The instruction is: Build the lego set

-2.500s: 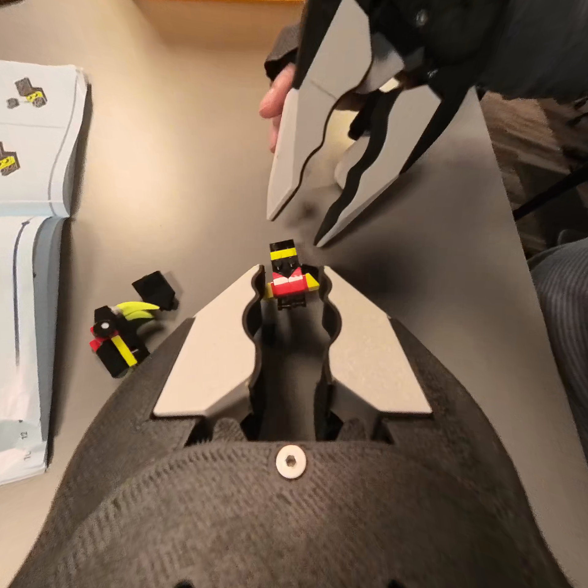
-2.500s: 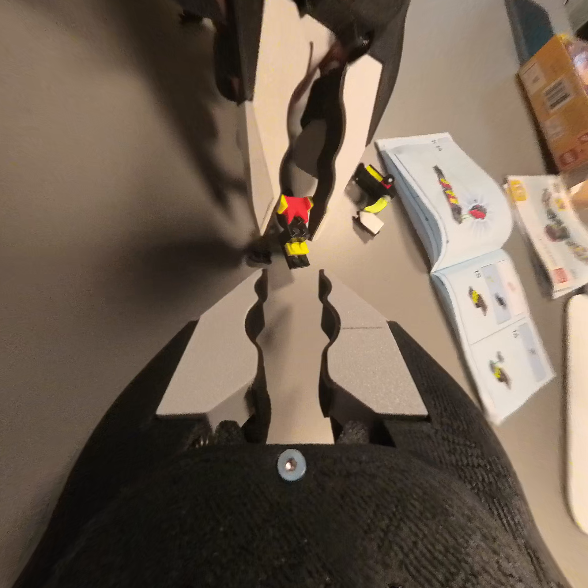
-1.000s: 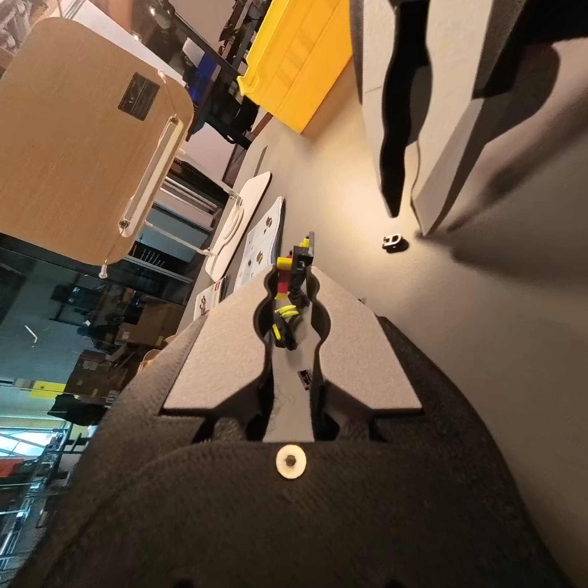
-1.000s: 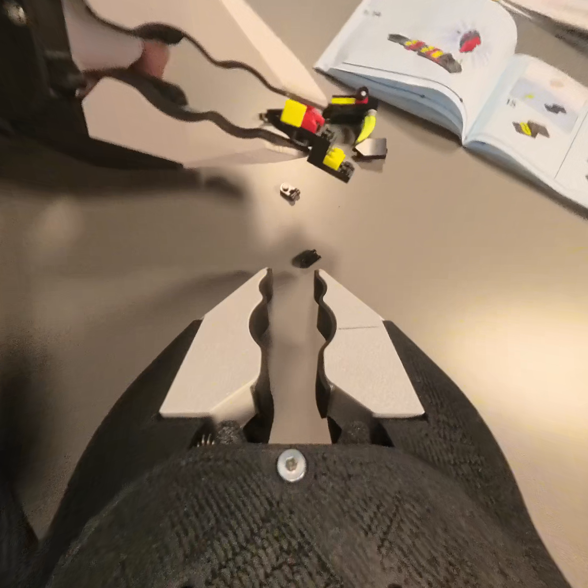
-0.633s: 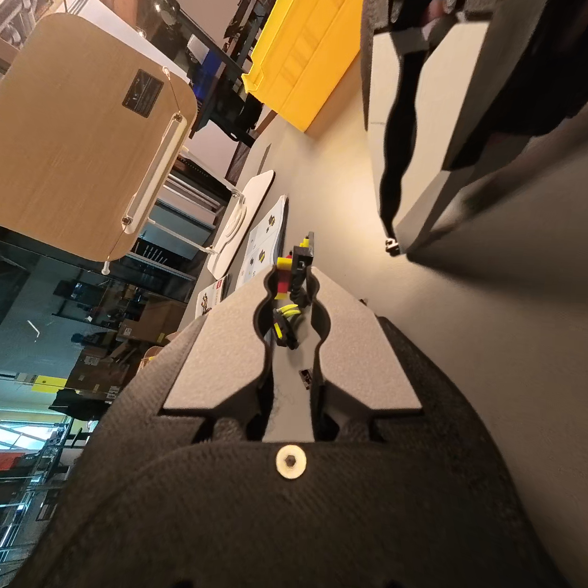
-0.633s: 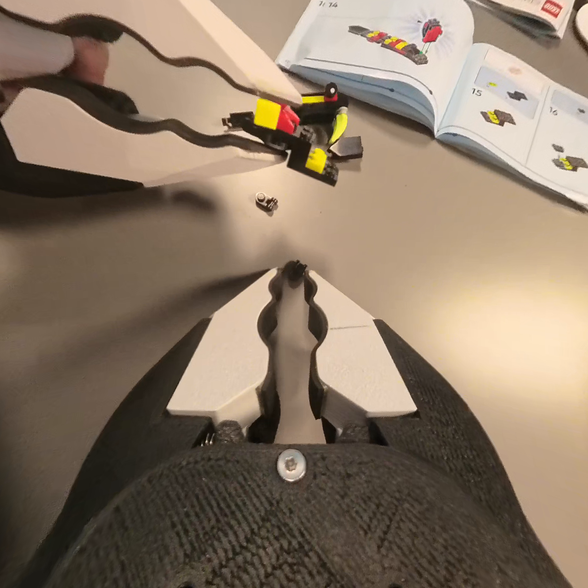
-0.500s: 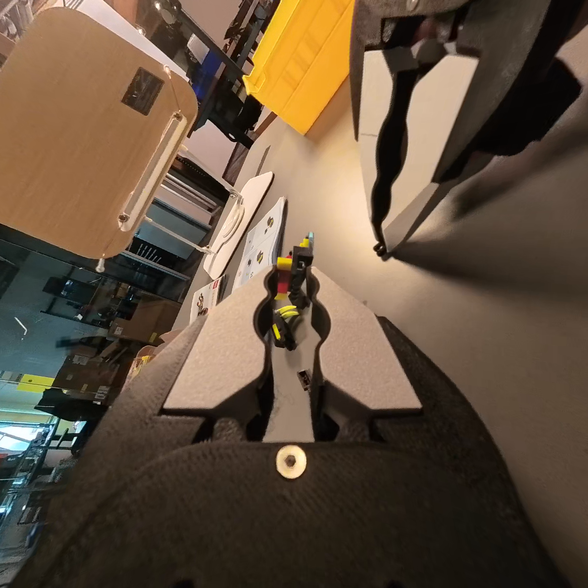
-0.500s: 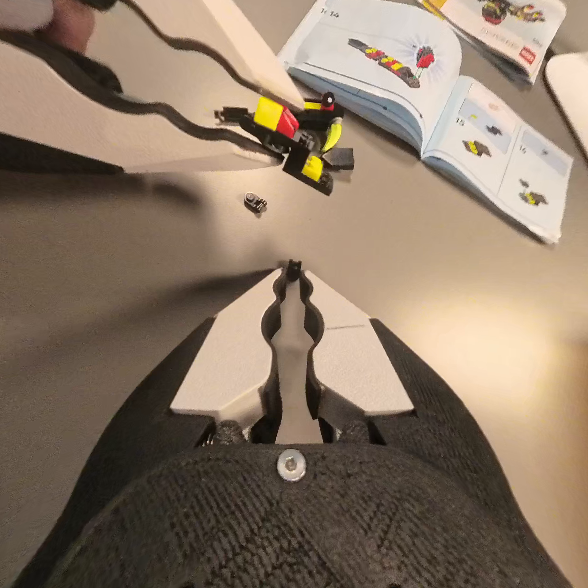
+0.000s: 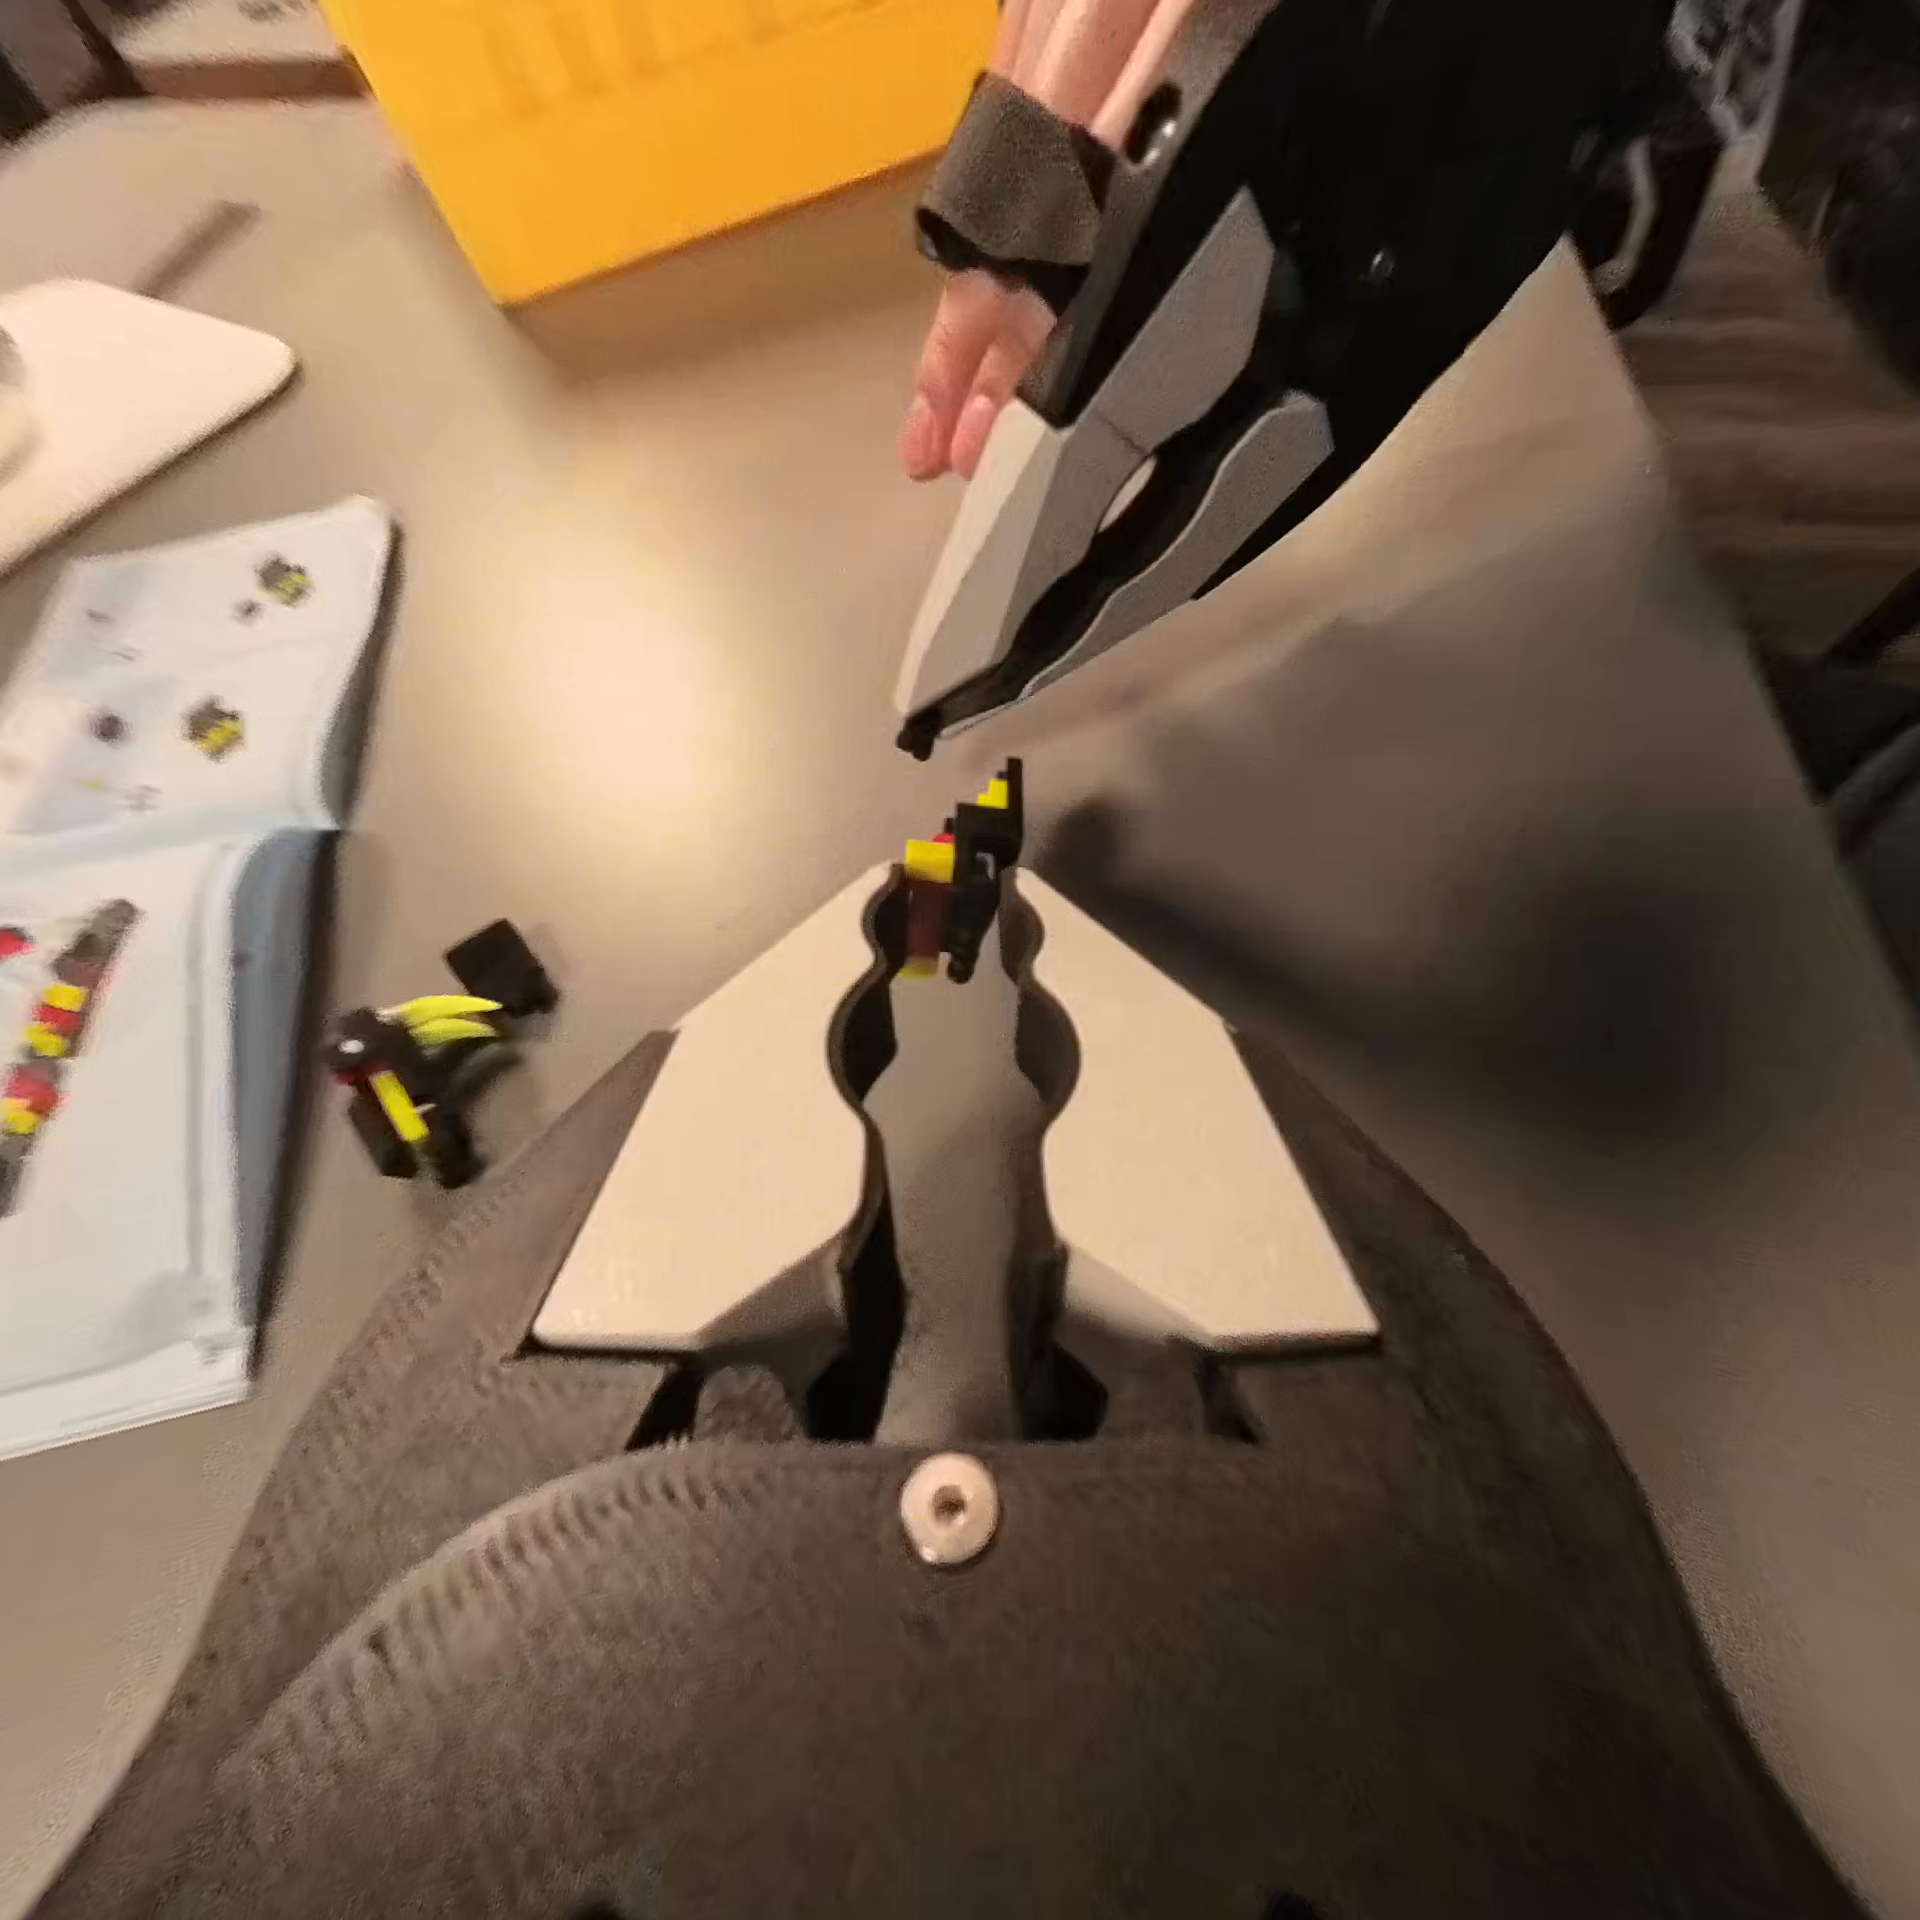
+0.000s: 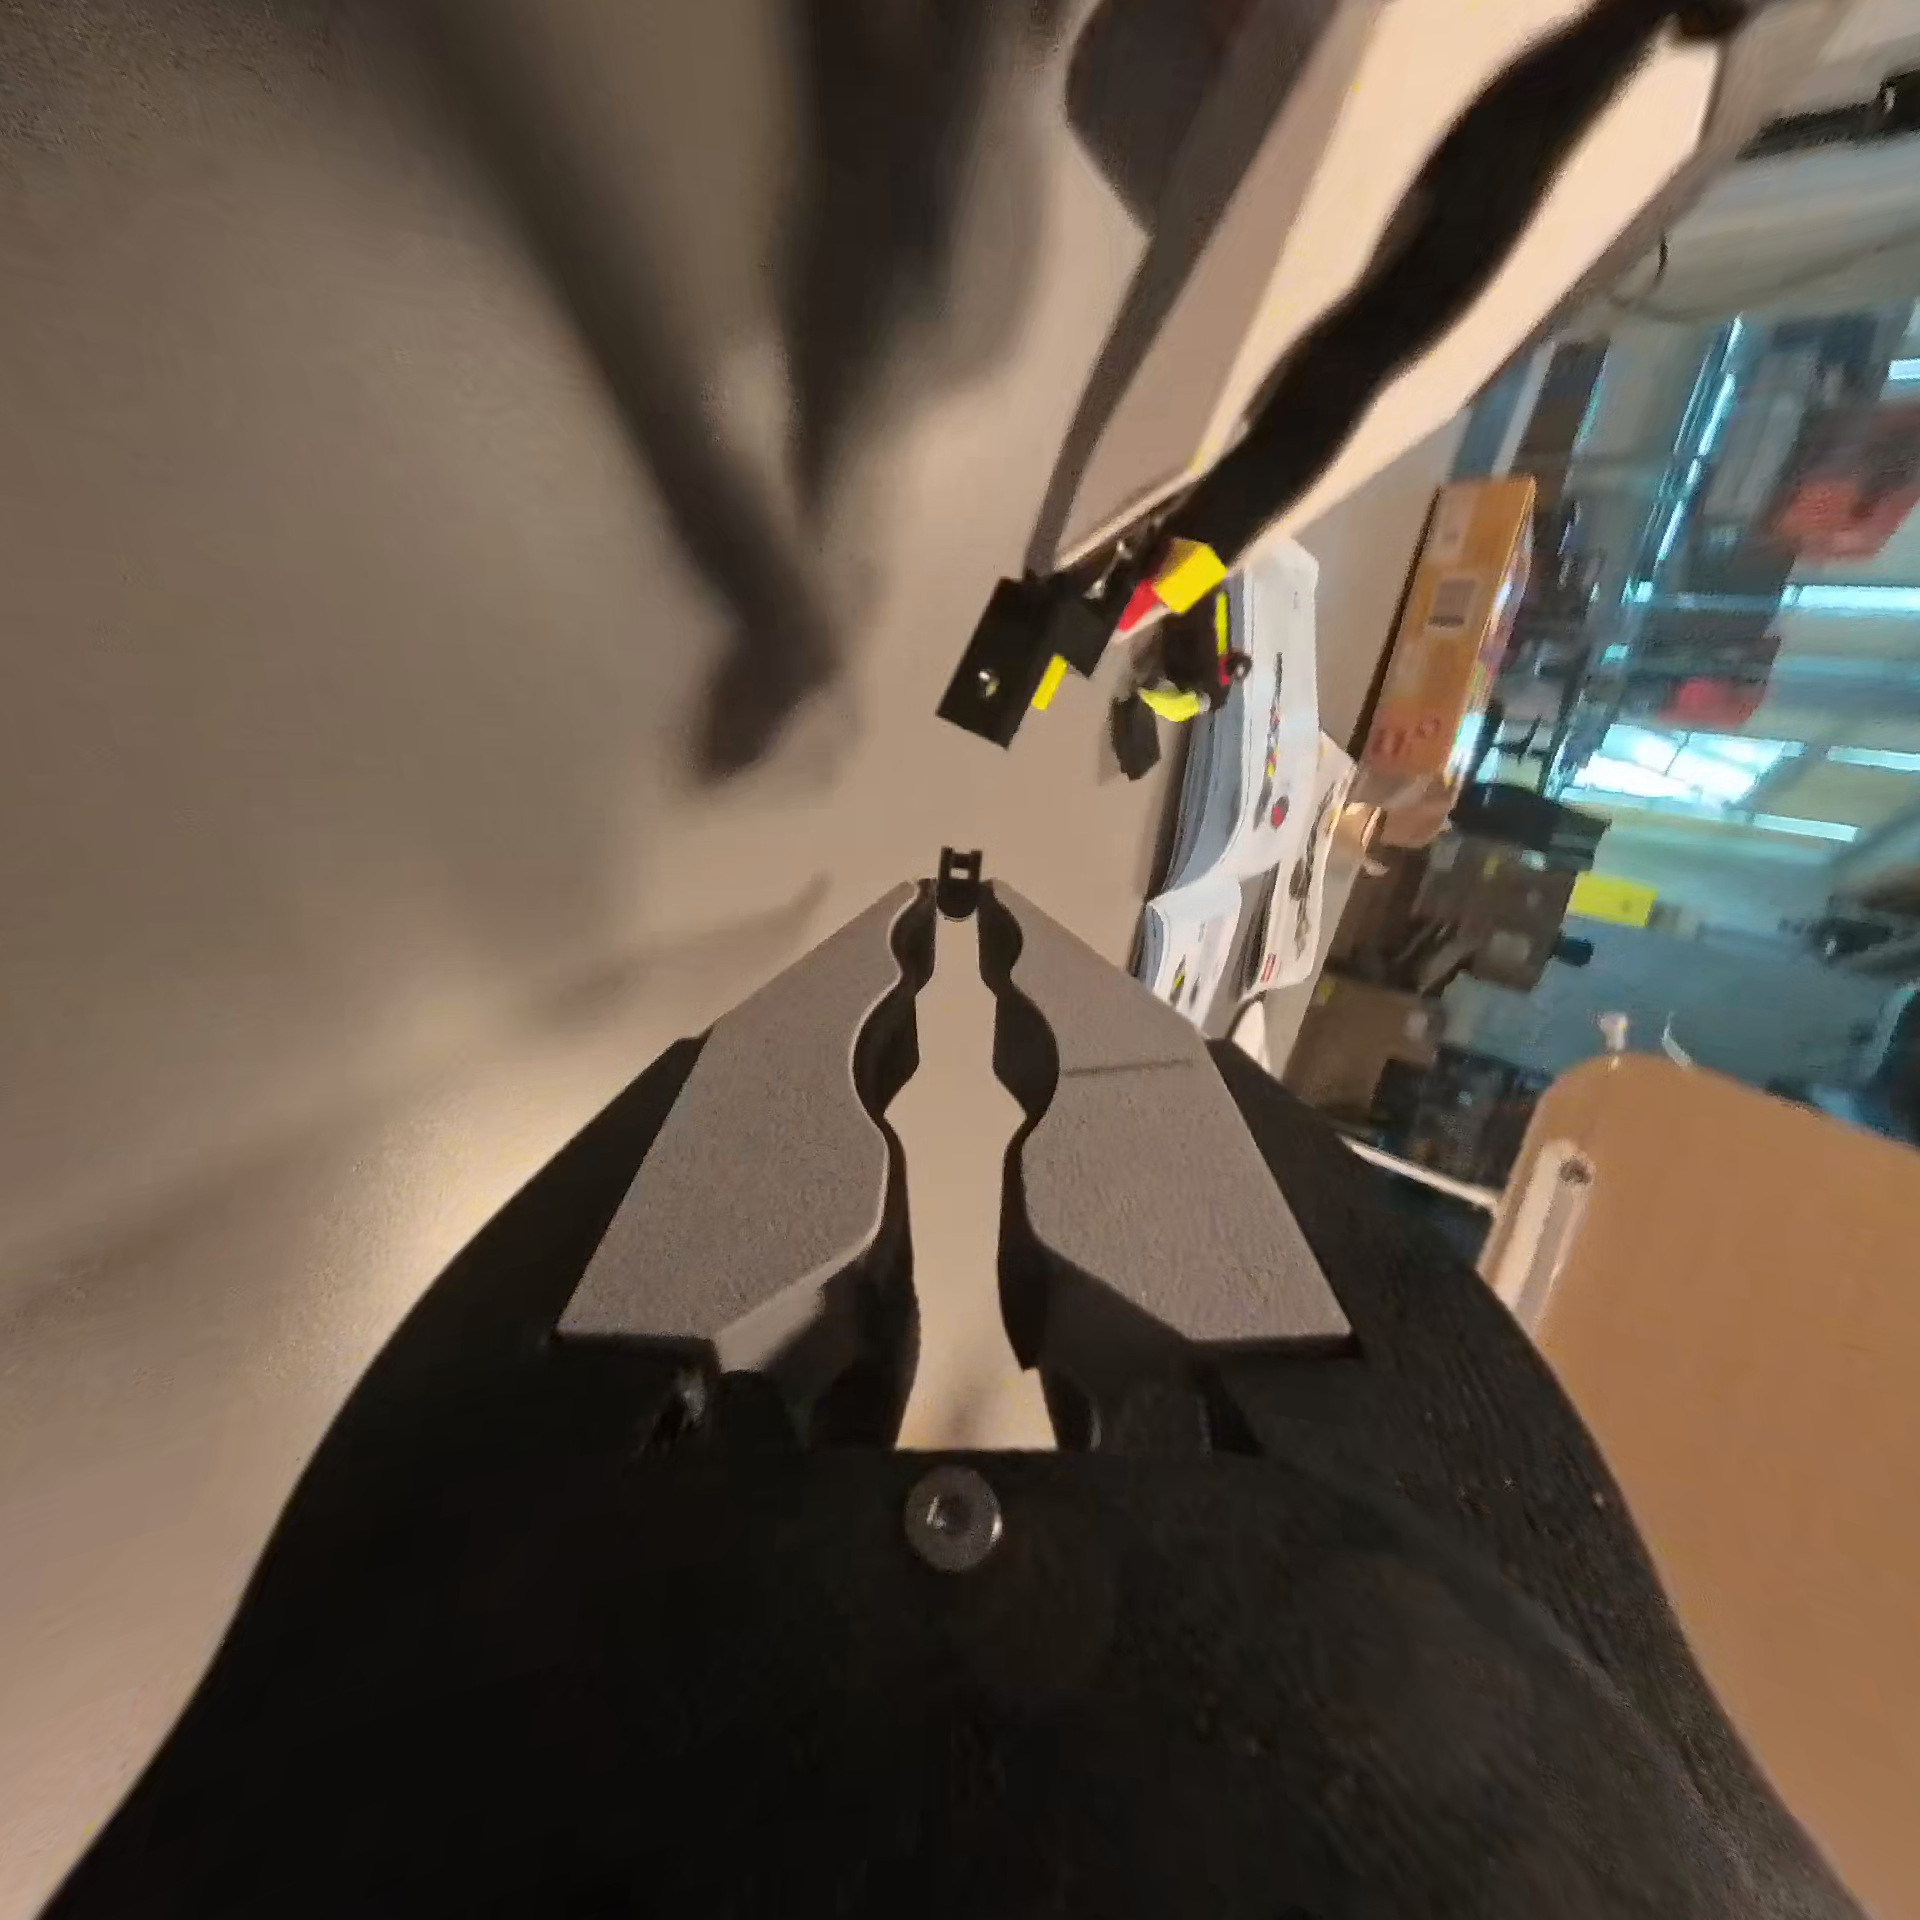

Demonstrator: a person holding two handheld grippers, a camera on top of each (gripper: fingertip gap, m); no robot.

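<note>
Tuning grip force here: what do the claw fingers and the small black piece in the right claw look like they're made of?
Right claw fingers: matte grey with a fine grainy texture, probably printed or moulded hard plastic, not rubber. Small black piece: smooth, dark, sharp-edged, likely hard plastic like the lego assembly in the left claw; too small to judge gloss.

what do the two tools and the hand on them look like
Both tools match. The left tool has two flat pale grey fingers with wavy black inner edges, set in a black textured body with one silver screw. The right tool has the same grey fingers, black body and a dark screw. The hand on the right tool wears a dark grey fingerless glove. No cables show.
</note>
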